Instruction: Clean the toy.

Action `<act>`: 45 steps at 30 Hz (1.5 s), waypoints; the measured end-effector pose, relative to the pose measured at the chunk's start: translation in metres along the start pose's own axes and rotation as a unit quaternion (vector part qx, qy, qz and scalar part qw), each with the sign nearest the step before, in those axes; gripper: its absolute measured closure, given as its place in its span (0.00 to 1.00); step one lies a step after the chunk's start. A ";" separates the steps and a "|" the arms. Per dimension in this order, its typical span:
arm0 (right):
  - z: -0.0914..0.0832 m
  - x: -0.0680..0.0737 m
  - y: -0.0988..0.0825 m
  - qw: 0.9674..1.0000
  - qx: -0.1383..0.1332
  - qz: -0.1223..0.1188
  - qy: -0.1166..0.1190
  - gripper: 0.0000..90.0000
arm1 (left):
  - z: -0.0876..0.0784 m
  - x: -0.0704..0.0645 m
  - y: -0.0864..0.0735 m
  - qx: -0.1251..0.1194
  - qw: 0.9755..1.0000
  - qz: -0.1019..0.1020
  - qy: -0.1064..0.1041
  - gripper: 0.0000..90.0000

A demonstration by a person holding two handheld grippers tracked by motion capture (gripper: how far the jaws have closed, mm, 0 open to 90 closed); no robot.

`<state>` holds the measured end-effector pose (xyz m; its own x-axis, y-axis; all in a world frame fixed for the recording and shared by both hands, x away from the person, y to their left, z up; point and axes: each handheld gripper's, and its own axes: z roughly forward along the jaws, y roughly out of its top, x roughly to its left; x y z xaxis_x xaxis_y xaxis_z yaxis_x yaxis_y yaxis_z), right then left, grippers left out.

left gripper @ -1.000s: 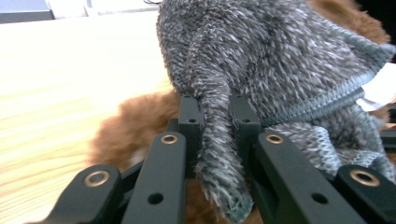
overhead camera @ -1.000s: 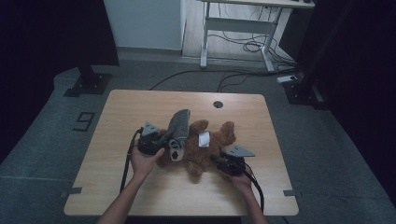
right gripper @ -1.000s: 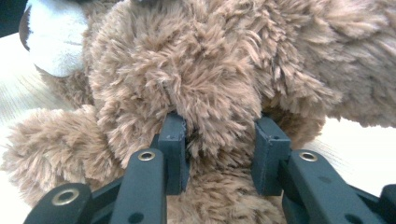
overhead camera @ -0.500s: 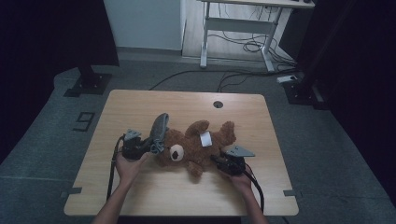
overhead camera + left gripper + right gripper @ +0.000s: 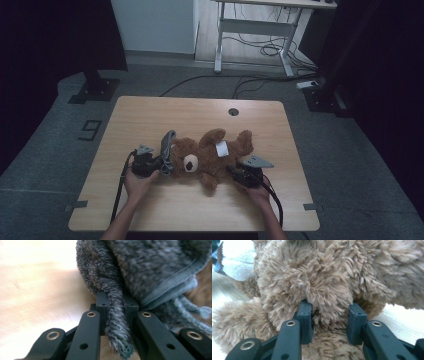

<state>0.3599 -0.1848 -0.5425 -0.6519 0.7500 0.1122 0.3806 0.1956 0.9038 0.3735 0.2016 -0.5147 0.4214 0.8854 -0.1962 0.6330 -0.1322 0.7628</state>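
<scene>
Brown teddy bear (image 5: 212,157) lies on its back across the middle of the wooden counter (image 5: 150,112), head toward the left claw (image 5: 161,164), legs off toward the right claw (image 5: 234,171). The work in hand looks like dressing the bear with the grey knit hat (image 5: 167,145). Left claw is clamped on a fold of the hat's edge; in the left gripper view the grey fabric (image 5: 117,322) runs pinched between the two black jaws, with the rest of the hat bunched just ahead of and above the tips. From the high view the hat stands against the top of the bear's head, directly in front of the left claw, touching the head but not pulled down over it; the muzzle and face are uncovered. Right claw is closed on a lump of brown fur (image 5: 327,302), probably a limb or the lower body, the plush bulging out between and over the jaws, so it serves as the anchor holding the toy steady. A white tag (image 5: 221,148) shows on the bear's belly, between the two claws. Judgement on progress: grasp of hat done, bear pinned done, hat brought up to the head done; what's left is stretching the opening over the crown and seating it, then letting go on both sides. Roughly mid-task. Can't tell whether the hat's opening faces the head.
</scene>
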 end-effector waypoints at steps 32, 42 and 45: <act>0.022 -0.001 0.009 0.999 -0.014 -0.012 -0.038 0.72 | 0.036 -0.073 0.069 -0.030 0.995 0.097 -0.014 0.88; 0.002 -0.002 0.006 1.000 0.004 -0.016 -0.012 0.59 | 0.022 -0.076 0.042 -0.064 0.993 0.093 -0.039 0.89; -0.001 -0.002 0.004 1.000 0.016 -0.023 -0.010 0.57 | 0.016 -0.079 0.035 -0.067 0.991 0.105 -0.040 0.89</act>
<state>0.3614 -0.1862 -0.5386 -0.6560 0.7523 0.0611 0.3713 0.2512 0.8939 0.3728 0.1198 -0.4819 0.5891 0.8052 -0.0685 0.4362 -0.2455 0.8657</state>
